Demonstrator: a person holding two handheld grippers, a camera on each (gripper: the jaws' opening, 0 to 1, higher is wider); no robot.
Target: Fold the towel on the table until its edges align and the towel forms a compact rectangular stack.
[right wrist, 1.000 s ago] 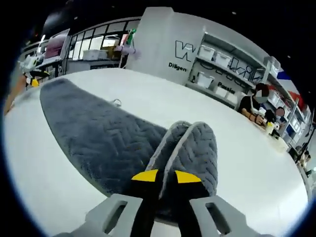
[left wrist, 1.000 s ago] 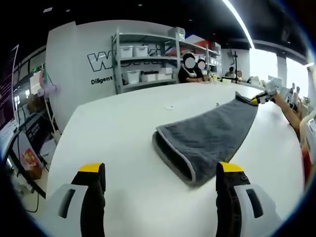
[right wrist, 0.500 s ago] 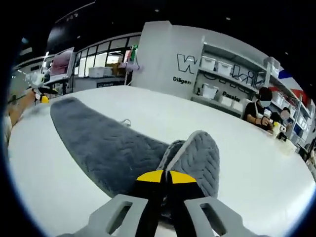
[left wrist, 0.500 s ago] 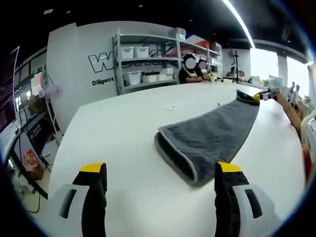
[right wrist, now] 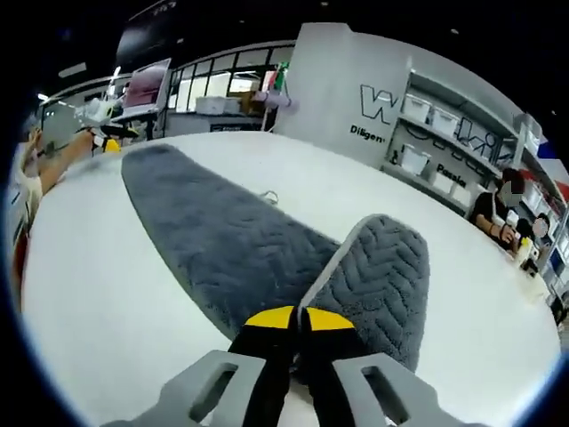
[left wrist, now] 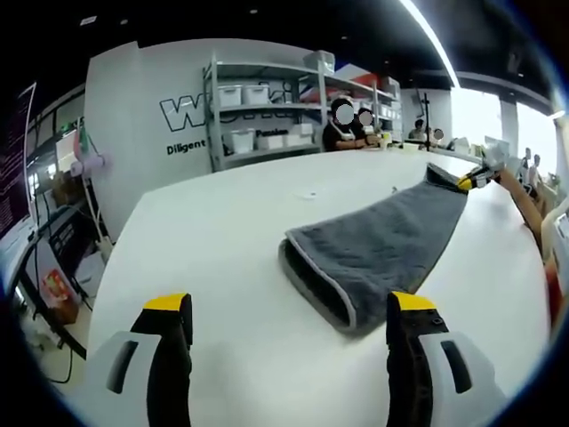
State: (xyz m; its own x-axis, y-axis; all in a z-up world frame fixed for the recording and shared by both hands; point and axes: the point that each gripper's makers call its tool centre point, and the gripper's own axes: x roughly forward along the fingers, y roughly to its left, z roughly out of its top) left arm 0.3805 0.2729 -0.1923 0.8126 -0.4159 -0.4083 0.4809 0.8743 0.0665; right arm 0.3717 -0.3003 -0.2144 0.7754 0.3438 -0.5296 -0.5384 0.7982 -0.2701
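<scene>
Two grippers work one long grey herringbone-textured towel (left wrist: 378, 249), and the coming move turns on how its long axis runs between them. It lies on the white round-edged table (left wrist: 204, 231), stretched from a doubled-over near end just ahead of the left gripper (left wrist: 289, 334) toward the far right edge of the surface. There the right gripper (left wrist: 468, 181) shows small in the left gripper view, touching the far end. The left gripper hangs with its yellow-tipped jaws spread wide and released, the folded end lying forward and toward its right jaw, not between the two. In the right gripper view, the right gripper (right wrist: 298, 318) has its jaws clenched on a lifted flap of the towel, with the rest trailing away toward the far left edge. My judgement: the right gripper is placed to carry its end along that axis.
</scene>
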